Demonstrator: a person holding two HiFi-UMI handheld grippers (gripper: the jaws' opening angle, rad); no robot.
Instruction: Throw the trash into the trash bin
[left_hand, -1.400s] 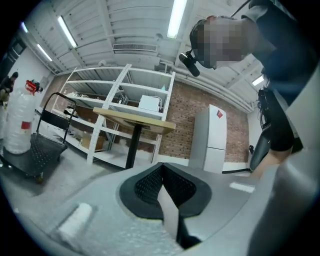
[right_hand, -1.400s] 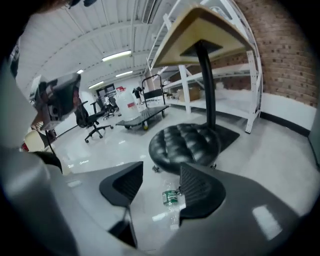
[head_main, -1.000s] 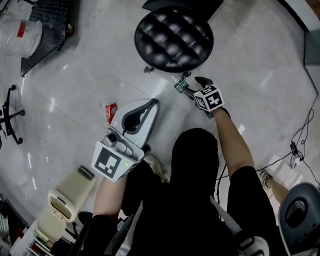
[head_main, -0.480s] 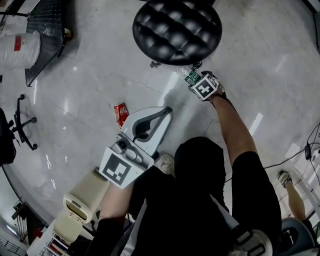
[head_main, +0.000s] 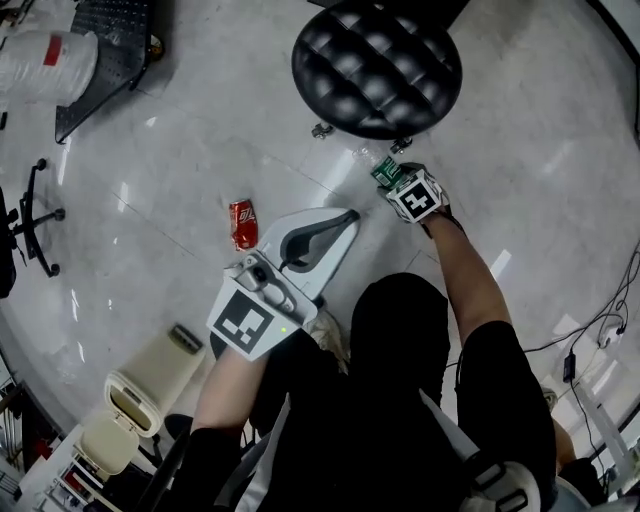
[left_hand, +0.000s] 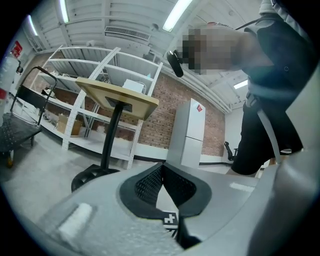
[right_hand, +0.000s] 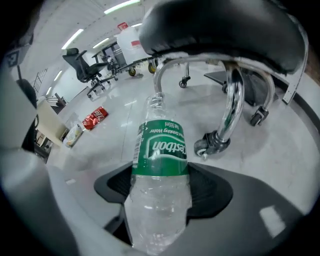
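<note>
- Your right gripper (head_main: 396, 181) is clamped on the bottle (head_main: 383, 168). Its jaws have just been closing, and in the right gripper view the pads press on both sides of the clear body of the bottle (right_hand: 160, 150), below its green label.
- The bottle's neck sticks out past the jaws toward the stool (head_main: 377, 65). The black cushioned seat overhangs your right gripper.
- In the right gripper view, the stool's chrome leg (right_hand: 232, 107) and a caster (right_hand: 206, 145) stand just beside the bottle, to its right.
- Your left gripper (head_main: 346, 216) has its jaws together with nothing between them. In its own view the pads meet at the tips, and it points level into the room toward a stand table (left_hand: 117, 97) and white shelving (left_hand: 75, 85).
- The trash bin (head_main: 150, 378) is beige and sits at the lower left of the head view, beside your left arm. A second beige bin (head_main: 103, 443) is just below it.
- The bin is well apart from the bottle. Your left gripper and your own body lie between the two.
- A red can (head_main: 243, 222) lies on the floor just left of your left gripper, apart from both grippers.
- An office chair base (head_main: 30, 222) stands at the far left, and a black cart (head_main: 100, 45) is at the top left.
- A cable (head_main: 600, 322) trails across the floor at the right.
</note>
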